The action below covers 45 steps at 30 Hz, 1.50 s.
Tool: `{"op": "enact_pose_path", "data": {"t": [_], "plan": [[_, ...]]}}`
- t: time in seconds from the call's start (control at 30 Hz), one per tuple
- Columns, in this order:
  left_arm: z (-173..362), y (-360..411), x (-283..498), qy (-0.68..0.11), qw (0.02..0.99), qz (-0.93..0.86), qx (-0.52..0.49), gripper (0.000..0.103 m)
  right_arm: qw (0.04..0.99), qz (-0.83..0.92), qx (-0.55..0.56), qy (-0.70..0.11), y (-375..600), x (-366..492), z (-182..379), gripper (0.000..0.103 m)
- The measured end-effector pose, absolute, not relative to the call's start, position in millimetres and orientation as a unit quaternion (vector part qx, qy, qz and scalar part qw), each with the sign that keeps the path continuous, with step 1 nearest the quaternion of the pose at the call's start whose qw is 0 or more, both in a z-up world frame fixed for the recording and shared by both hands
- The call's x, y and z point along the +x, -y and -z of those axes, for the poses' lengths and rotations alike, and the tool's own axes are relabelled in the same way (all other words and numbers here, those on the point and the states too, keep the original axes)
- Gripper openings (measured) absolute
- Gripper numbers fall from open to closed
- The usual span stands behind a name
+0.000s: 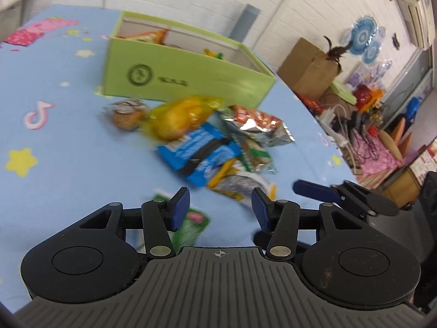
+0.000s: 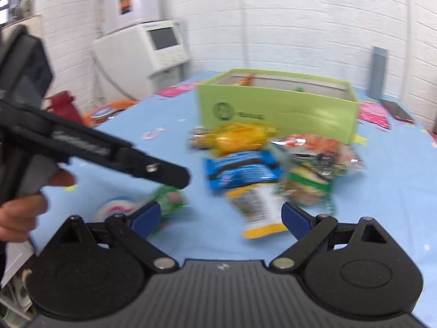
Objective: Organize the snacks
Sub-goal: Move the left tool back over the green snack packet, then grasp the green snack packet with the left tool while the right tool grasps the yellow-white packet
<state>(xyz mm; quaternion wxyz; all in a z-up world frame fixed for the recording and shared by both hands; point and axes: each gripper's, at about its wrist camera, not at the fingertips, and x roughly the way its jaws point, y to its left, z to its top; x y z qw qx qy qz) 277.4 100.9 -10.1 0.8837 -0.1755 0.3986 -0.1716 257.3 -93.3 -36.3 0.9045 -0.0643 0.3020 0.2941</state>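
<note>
A pile of snack packets lies on the blue tablecloth in front of a green box [image 1: 188, 76]. It holds a yellow bag [image 1: 180, 117], a blue packet [image 1: 196, 153], a silver-red packet [image 1: 256, 125] and a round brown snack [image 1: 125, 114]. The box [image 2: 278, 109] has a few snacks inside. My left gripper [image 1: 220, 207] is open and empty, just short of the pile. A green packet [image 1: 191, 224] lies under its left finger. My right gripper [image 2: 220, 218] is open and empty, near a white-yellow packet [image 2: 259, 210]. The left gripper also shows in the right wrist view [image 2: 174, 175].
A brown cardboard box [image 1: 308, 68] and cluttered items stand beyond the table's right edge. A white machine [image 2: 142, 49] stands by the wall on the left. A dark phone [image 2: 396, 112] lies at the far right of the table. A round tape roll [image 2: 114, 207] lies near the green packet.
</note>
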Motion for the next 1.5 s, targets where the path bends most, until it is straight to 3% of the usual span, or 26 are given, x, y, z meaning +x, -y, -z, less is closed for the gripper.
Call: {"op": "enact_pose_path", "data": {"t": [0.27,0.4,0.5,0.7,1.0,1.13,1.3,1.43,1.5], "plan": [[38.1,-57.9,340.4,-0.46,0.85,0.191,-0.173,0.033,0.881,-0.304,-0.068,-0.356,100.8,313.0,72.0,0.094],[36.3,-47.9,331.6,-0.459,0.853,0.2,-0.146,0.026,0.876,-0.326,-0.052,-0.353,107.3,298.8,71.3,0.094],[42.0,-37.8,317.9,-0.465,0.849,0.209,-0.139,0.026,0.866,-0.35,-0.015,-0.357,114.9,281.2,69.4,0.094],[38.3,-23.0,288.6,-0.455,0.855,0.218,-0.123,0.027,0.882,-0.314,-0.042,-0.35,124.2,245.5,68.8,0.093],[-6.1,-81.6,249.3,-0.367,0.921,0.107,-0.068,0.061,0.906,-0.268,-0.023,-0.326,134.1,243.9,53.0,0.093],[7.6,-101.2,248.9,-0.38,0.921,0.078,-0.046,0.066,0.903,-0.267,-0.017,-0.335,121.5,259.3,59.8,0.093],[34.5,-94.3,248.0,-0.397,0.914,0.089,-0.007,0.065,0.904,-0.247,-0.042,-0.346,106.6,263.6,71.7,0.094],[44.2,-93.1,253.3,-0.407,0.909,0.086,0.006,0.05,0.908,-0.234,-0.07,-0.34,100.4,262.9,75.4,0.094],[48.4,-94.7,256.1,-0.414,0.906,0.086,0.005,0.049,0.91,-0.229,-0.069,-0.339,100.5,264.3,75.7,0.094]]}}
